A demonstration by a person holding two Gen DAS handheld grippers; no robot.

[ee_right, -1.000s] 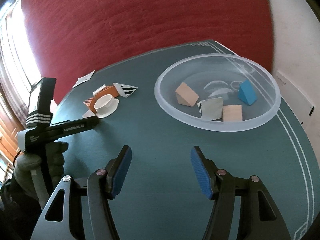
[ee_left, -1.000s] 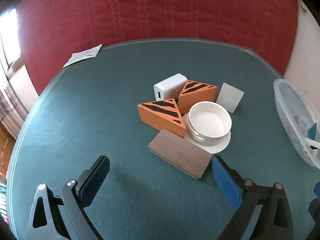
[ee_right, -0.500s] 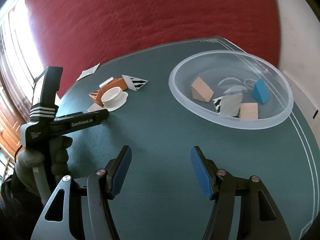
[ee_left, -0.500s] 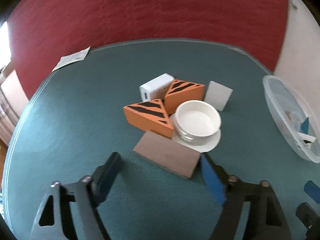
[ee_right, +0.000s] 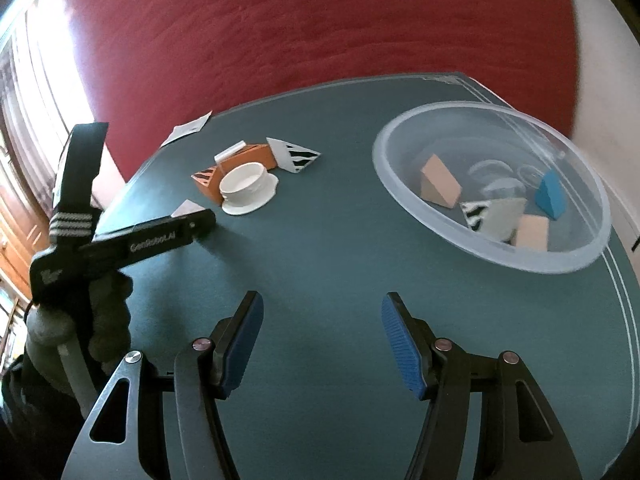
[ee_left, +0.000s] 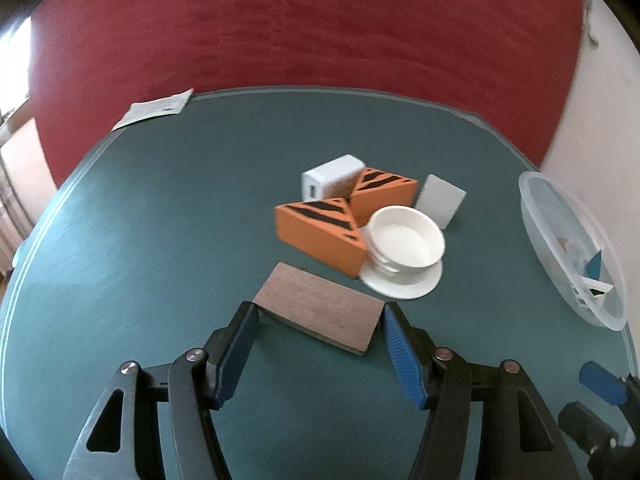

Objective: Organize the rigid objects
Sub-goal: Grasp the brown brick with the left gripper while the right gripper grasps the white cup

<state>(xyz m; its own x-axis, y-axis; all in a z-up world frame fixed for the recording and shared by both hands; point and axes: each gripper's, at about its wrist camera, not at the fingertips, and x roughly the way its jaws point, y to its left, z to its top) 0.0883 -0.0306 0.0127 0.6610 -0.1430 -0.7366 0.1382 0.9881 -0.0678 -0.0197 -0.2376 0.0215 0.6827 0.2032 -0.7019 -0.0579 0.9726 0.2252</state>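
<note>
Left wrist view: left hand-held gripper [ee_left: 318, 314] half-spread, jaws just been closing, flanking brown flat board [ee_left: 318, 310] lying mid-table [ee_left: 140, 240]; pad contact unclear. Beyond board: two orange striped wedges [ee_left: 320, 232], white cup on saucer [ee_left: 404, 246], white box [ee_left: 330, 176], grey tile [ee_left: 440, 200]. Right wrist view: right hand-held gripper [ee_right: 322, 320] partly spread, empty, above bare table near clear bowl [ee_right: 400, 184] of blocks at right edge.

Board [ee_left: 318, 314] lies nearest; wedges [ee_left: 320, 234] and cup [ee_left: 406, 242] behind it; bowl [ee_left: 568, 248] far right.
</note>
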